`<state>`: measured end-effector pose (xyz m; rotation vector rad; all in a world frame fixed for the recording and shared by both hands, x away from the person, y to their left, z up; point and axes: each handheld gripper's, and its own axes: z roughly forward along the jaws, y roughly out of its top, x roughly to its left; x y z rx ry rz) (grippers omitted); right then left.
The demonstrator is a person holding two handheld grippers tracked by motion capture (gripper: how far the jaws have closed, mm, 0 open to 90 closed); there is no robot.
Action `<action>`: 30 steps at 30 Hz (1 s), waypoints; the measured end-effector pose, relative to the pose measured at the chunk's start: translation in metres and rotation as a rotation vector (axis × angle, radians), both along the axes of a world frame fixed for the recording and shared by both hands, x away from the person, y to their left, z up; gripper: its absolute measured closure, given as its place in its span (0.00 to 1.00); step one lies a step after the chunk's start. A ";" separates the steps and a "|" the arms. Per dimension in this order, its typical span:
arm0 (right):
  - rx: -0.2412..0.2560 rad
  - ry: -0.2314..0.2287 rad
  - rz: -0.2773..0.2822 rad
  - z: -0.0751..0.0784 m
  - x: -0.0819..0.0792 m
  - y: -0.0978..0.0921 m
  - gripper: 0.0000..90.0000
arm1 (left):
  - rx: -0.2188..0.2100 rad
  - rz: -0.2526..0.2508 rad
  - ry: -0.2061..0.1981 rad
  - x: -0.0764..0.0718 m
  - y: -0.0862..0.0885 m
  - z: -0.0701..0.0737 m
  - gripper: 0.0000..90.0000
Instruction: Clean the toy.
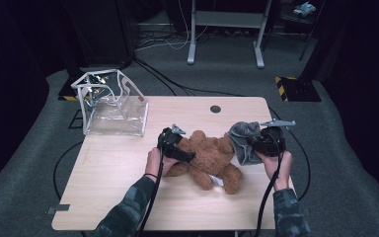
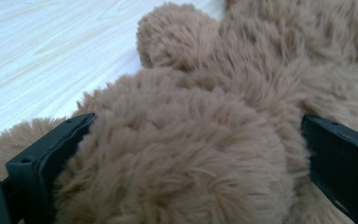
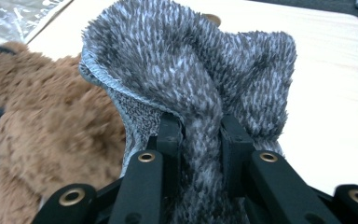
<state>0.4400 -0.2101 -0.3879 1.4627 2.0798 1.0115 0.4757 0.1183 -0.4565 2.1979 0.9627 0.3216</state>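
Note:
A brown teddy bear lies in the middle of the light wooden table. My left gripper is at the bear's left side. In the left gripper view its jaws stand wide apart, open, with a rounded furry part of the bear filling the space between them and fur touching both. My right gripper is at the bear's right, shut on a bunched fold of grey fuzzy cloth. The cloth hangs beside the bear.
A clear plastic bag with white edging stands open at the table's back left corner. A dark round cable hole sits near the far edge. Behind the table are a grey carpet, cables and a white desk frame.

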 end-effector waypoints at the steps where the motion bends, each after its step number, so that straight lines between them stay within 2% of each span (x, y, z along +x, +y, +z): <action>1: -0.002 0.003 -0.005 0.001 0.003 0.000 0.82 | -0.008 0.001 -0.007 0.000 0.001 -0.001 0.00; 5: -0.002 -0.001 -0.003 0.004 0.015 0.003 0.82 | -0.011 0.002 -0.010 -0.001 0.002 -0.004 0.00; 7: -0.015 0.000 0.014 0.004 0.029 0.012 0.82 | -0.015 -0.001 -0.008 -0.001 0.002 -0.005 0.00; 8: -0.015 0.000 0.014 0.004 0.029 0.012 0.82 | -0.015 -0.001 -0.008 -0.001 0.002 -0.005 0.00; 9: -0.013 0.010 0.035 0.001 0.040 0.022 0.82 | -0.017 0.001 -0.008 -0.001 0.001 -0.005 0.00; 12: -0.017 0.054 0.072 -0.008 0.055 0.045 0.82 | -0.021 0.003 -0.007 -0.001 0.002 -0.006 0.00; 15: -0.069 0.116 0.115 -0.027 0.069 0.063 0.82 | -0.028 0.008 -0.008 -0.001 0.001 -0.006 0.00; 16: -0.074 0.141 0.119 -0.036 0.073 0.067 0.82 | -0.018 -0.001 -0.005 -0.001 0.002 -0.006 0.00; 18: -0.075 0.192 0.114 -0.051 0.080 0.070 0.82 | -0.011 -0.002 -0.003 -0.001 0.002 -0.006 0.00; 21: -0.039 0.207 0.082 -0.064 0.085 0.064 0.83 | -0.018 -0.004 0.001 0.000 0.002 -0.007 0.00; 24: -0.039 0.211 0.061 -0.066 0.086 0.059 0.83 | -0.019 -0.002 0.001 0.000 0.002 -0.008 0.00; 25: -0.071 0.212 0.027 -0.066 0.088 0.055 0.84 | -0.020 -0.002 0.000 0.000 0.002 -0.008 0.00; 30: -0.106 0.206 -0.069 -0.067 0.093 0.038 0.83 | -0.019 0.001 -0.001 -0.001 0.002 -0.009 0.00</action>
